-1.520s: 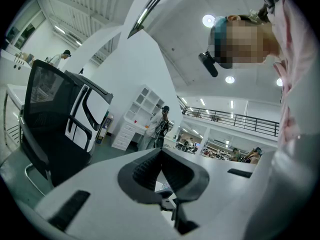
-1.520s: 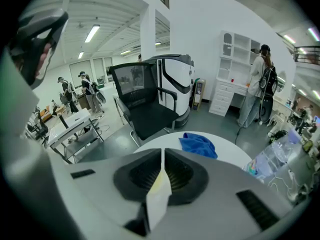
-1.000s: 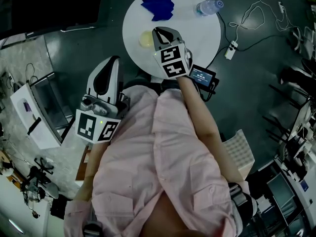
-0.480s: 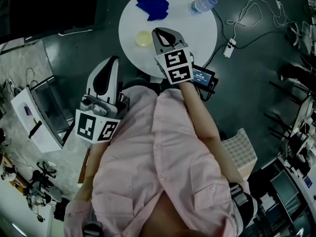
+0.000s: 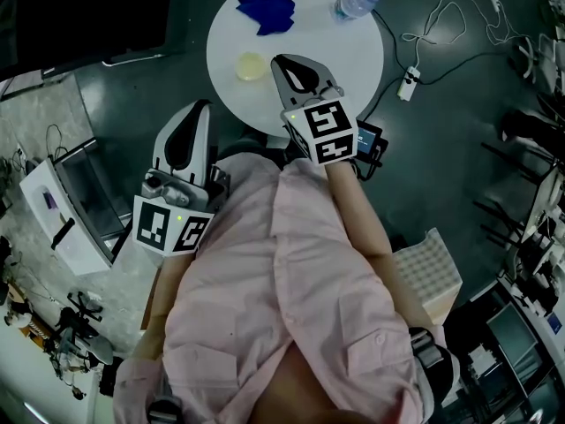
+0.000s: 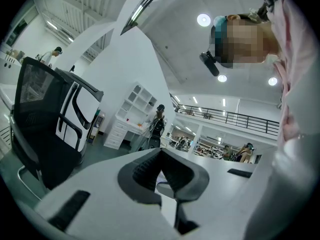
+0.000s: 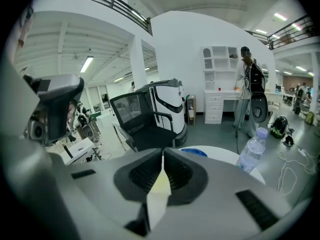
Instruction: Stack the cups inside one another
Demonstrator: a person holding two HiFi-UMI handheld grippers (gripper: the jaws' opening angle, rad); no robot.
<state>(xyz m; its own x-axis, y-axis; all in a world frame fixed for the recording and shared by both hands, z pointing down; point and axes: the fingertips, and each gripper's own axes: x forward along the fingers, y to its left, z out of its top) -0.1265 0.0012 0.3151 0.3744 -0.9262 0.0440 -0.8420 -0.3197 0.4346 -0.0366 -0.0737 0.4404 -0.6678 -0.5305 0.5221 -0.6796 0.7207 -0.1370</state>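
Observation:
A pale yellow cup (image 5: 251,65) stands on the round white table (image 5: 344,60), seen from above. My right gripper (image 5: 281,60) hovers just to its right, over the table, jaws shut with nothing held. In the right gripper view its jaws (image 7: 162,154) meet at the tips, and a pale yellow patch shows through the slit below them. A blue crumpled-looking thing (image 5: 265,9) lies at the table's far side, also seen past the jaws (image 7: 194,152). My left gripper (image 5: 199,106) is off the table, close to the body, shut and empty (image 6: 161,151).
A clear water bottle (image 5: 353,3) (image 7: 252,151) stands at the table's far right edge. A power strip (image 5: 409,87) and cables lie on the floor to the right. A black office chair (image 7: 145,119) stands beyond the table. A white cabinet (image 5: 53,201) is on the left.
My right gripper has lifted and drawn slightly away from the yellow cup, rolling a little, still shut. The cup stays on the table. The left gripper has not moved.

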